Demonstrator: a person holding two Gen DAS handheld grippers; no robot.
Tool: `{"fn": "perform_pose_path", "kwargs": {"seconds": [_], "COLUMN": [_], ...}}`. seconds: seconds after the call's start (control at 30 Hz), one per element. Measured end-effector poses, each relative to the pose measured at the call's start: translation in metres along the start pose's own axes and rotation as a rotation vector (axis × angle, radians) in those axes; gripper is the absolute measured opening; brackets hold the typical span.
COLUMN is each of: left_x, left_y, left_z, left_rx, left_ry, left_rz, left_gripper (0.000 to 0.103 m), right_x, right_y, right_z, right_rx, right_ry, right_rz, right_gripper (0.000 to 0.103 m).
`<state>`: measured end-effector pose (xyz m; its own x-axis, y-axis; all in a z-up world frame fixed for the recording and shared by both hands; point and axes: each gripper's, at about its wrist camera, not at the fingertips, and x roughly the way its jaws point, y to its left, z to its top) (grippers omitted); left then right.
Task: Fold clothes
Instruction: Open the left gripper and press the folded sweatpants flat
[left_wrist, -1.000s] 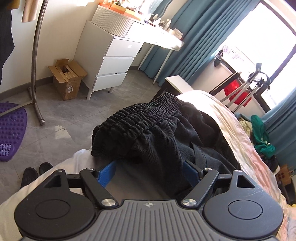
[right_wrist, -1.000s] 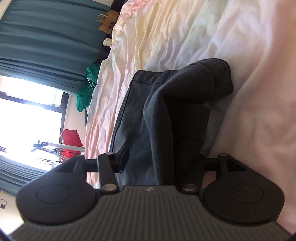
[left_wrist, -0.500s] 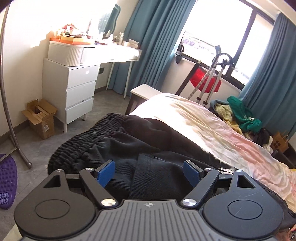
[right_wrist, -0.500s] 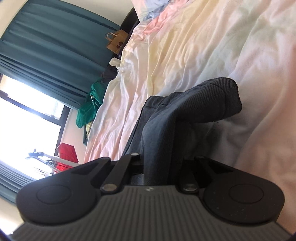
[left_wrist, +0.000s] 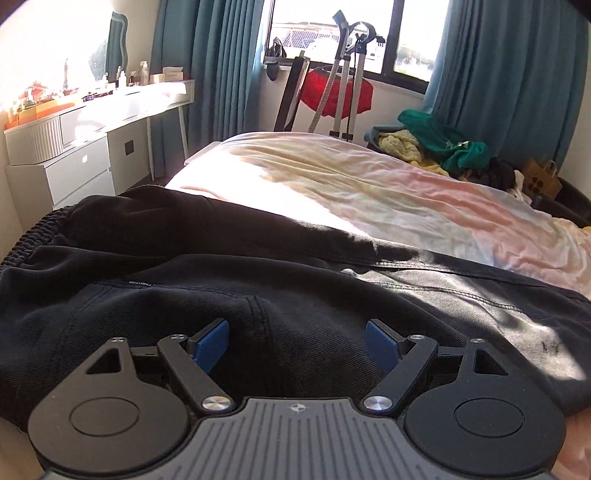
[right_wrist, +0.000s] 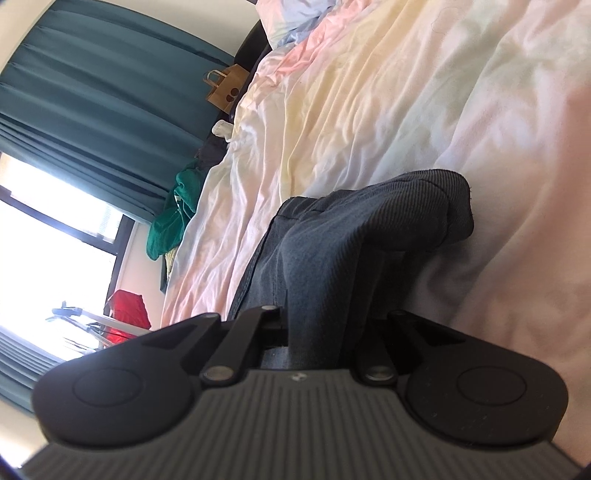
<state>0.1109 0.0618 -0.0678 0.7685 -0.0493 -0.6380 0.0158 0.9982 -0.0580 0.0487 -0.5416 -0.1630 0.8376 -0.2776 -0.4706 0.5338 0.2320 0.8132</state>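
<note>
Black trousers (left_wrist: 258, 266) with an elastic waistband (left_wrist: 33, 229) lie across the near part of the bed. My left gripper (left_wrist: 297, 345) is open, its blue pads (left_wrist: 208, 345) spread over a seam of the cloth near the waist. In the right wrist view the same trousers (right_wrist: 354, 236) rise in a fold off the sheet. My right gripper (right_wrist: 314, 332) is shut on that fold near the ribbed leg cuff (right_wrist: 436, 206), and its fingertips are hidden by the cloth.
The bed sheet (left_wrist: 388, 184) is pastel and wrinkled. A heap of green and yellow clothes (left_wrist: 439, 147) lies at the far side by a paper bag (left_wrist: 541, 181). White drawers and a desk (left_wrist: 74, 147) stand at left. A red item on a stand (left_wrist: 332, 96) is by the window.
My left gripper has swung from facing the floor and drawers to facing along the bed, staying open over the trousers. My right gripper has closed on the trouser fold.
</note>
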Motion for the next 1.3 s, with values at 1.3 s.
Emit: {"fn": "perform_pose_path", "kwargs": {"seconds": [1.3], "left_x": [0.02], "left_y": [-0.005], "left_z": [-0.036], "left_rx": [0.073], "left_ry": [-0.046], "left_rz": [0.083], "left_gripper": [0.1], "right_x": [-0.004], "right_y": [0.006], "right_z": [-0.005], "right_rx": [-0.079], "right_ry": [-0.013], "right_rz": [-0.049], "right_gripper": [0.01]}}
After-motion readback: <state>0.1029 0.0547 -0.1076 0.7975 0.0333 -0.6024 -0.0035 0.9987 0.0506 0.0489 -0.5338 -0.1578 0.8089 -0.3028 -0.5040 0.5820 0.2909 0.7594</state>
